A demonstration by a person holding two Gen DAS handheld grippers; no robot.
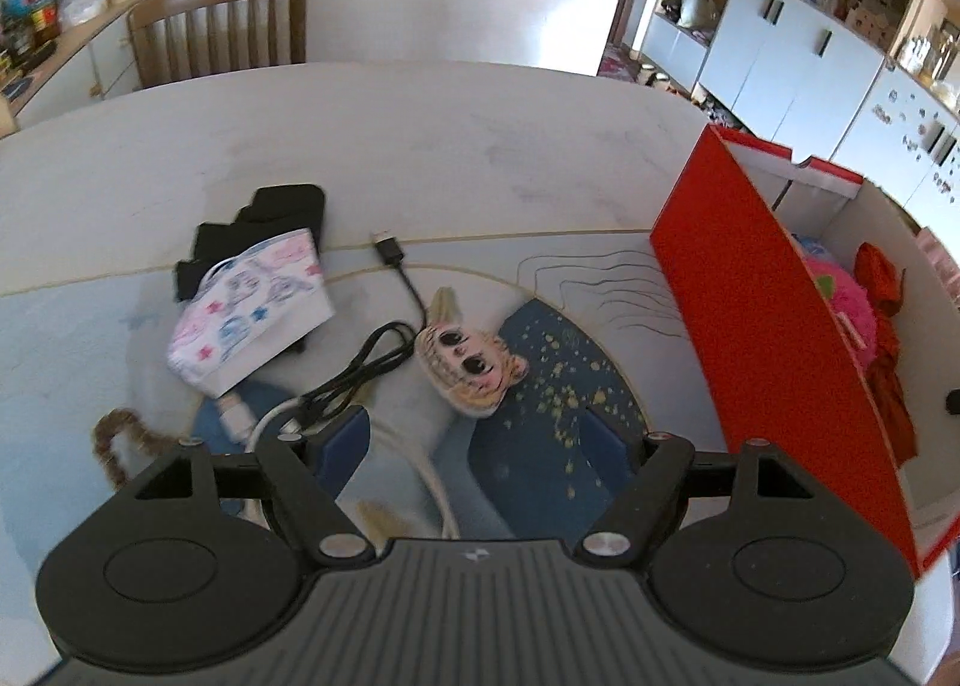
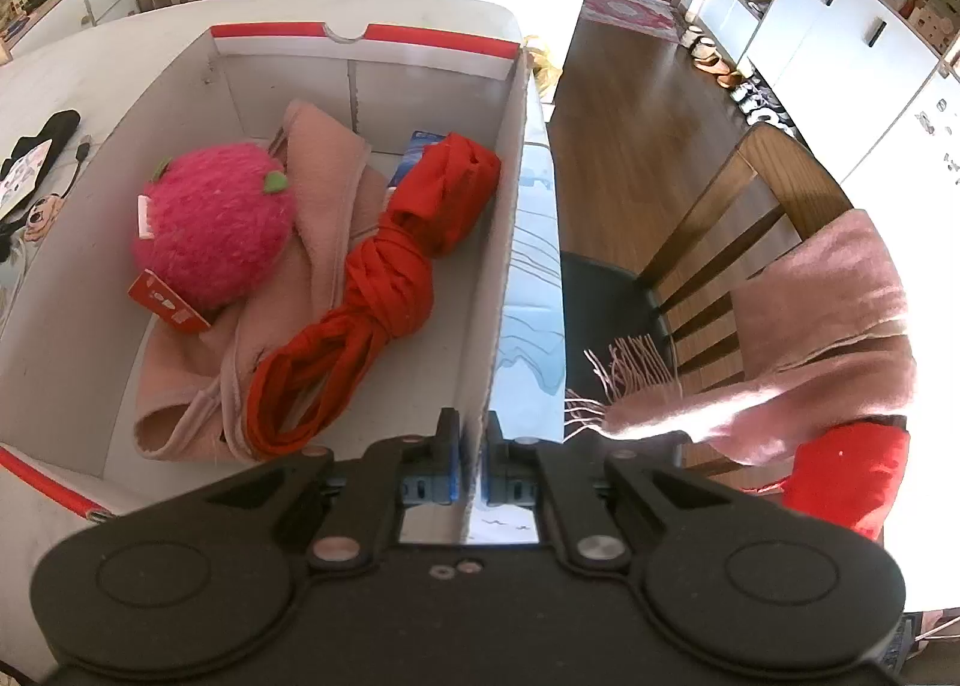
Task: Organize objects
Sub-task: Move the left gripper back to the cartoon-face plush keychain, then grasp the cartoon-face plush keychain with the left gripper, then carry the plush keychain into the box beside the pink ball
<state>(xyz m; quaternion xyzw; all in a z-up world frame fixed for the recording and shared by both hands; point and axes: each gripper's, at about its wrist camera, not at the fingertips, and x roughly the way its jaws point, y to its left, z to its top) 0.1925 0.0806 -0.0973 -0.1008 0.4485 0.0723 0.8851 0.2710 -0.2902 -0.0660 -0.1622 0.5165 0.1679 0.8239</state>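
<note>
A red-and-white cardboard box [image 2: 360, 41] stands on the table at the right; it also shows in the left wrist view [image 1: 774, 326]. It holds a pink plush ball [image 2: 213, 224], a pink cloth [image 2: 336, 170] and a knotted red cloth [image 2: 384, 272]. My right gripper [image 2: 474, 458] is shut on the box's right wall. My left gripper [image 1: 480, 446] is open and empty above the table, over a doll-face toy [image 1: 468, 368], a black USB cable [image 1: 384, 350], a patterned face mask [image 1: 258, 314] and a black cloth [image 1: 264, 230].
A white cable [image 1: 441, 500] lies under my left gripper. A brown fuzzy piece [image 1: 114, 440] lies at the left. A chair [image 1: 222, 26] stands behind the table. Another chair [image 2: 738, 218] with a pink scarf [image 2: 828, 326] stands right of the box.
</note>
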